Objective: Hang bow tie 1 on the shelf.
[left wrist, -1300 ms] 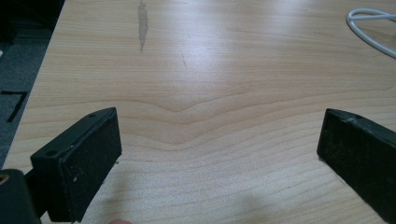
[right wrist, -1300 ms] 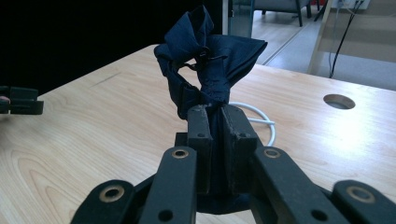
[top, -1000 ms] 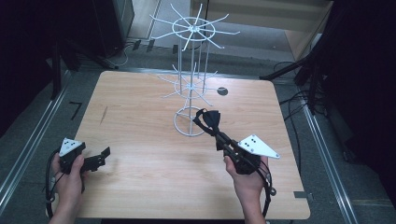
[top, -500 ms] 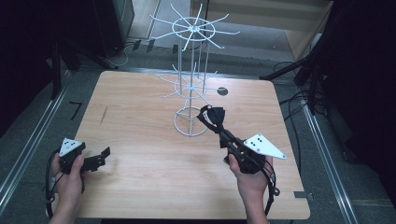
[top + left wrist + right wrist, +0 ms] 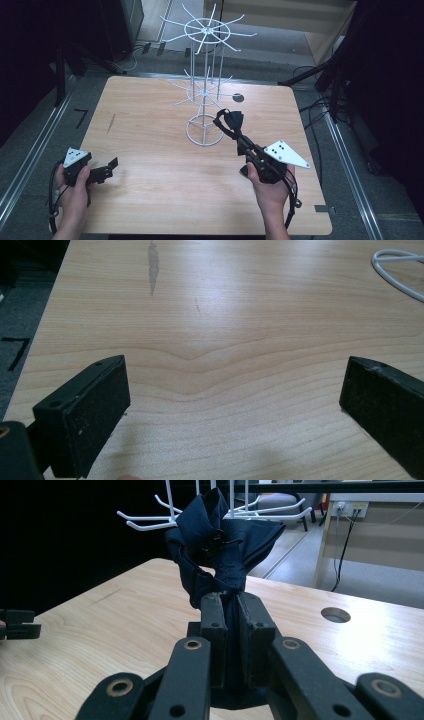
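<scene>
A white wire rack point(image 5: 206, 90) with two tiers of hooks stands on a ring base at the back middle of the wooden table point(image 5: 150, 150). My right gripper point(image 5: 241, 141) is shut on a dark navy piece of cloth point(image 5: 230, 121), bunched like a bow, held just right of the rack's base. In the right gripper view the cloth point(image 5: 220, 540) rises from between the closed jaws of that gripper point(image 5: 231, 605), with the rack's lower hooks point(image 5: 150, 525) right behind it. My left gripper point(image 5: 111, 167) rests low at the table's front left, open and holding nothing, its jaws point(image 5: 235, 405) wide apart over bare wood.
A round hole point(image 5: 238, 98) lies in the tabletop right of the rack. The rack's base ring point(image 5: 400, 270) shows at the top right of the left gripper view. Cables and dark equipment lie on the floor around the table. A grey streak point(image 5: 153, 265) marks the wood.
My right gripper has drifted slightly to the right and away from me with the cloth still in it. The left gripper has stayed put.
</scene>
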Action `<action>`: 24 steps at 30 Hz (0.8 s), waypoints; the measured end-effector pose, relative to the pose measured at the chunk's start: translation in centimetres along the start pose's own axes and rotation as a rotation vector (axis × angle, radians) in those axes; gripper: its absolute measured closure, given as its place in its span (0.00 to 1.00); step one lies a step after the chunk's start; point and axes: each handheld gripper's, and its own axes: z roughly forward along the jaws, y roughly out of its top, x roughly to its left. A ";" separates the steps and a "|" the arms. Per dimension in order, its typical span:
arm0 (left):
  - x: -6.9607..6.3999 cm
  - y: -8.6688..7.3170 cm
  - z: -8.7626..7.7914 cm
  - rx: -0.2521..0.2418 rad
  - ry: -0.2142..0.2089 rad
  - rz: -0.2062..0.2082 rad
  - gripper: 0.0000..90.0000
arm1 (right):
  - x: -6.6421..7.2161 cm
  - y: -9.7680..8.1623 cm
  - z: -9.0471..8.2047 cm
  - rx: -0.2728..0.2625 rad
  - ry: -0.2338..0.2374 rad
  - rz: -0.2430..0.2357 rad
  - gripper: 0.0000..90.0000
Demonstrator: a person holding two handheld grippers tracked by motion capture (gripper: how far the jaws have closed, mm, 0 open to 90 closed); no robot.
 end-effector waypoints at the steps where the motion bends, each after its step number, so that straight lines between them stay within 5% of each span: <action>1: 0.0 0.0 0.0 0.001 -0.001 0.000 0.00 | 0.0 0.0 0.0 -0.003 -0.002 -0.003 0.93; 24: 0.0 0.0 0.0 0.000 0.001 0.003 0.00 | -0.8 0.6 -0.7 -0.024 -0.020 0.017 0.93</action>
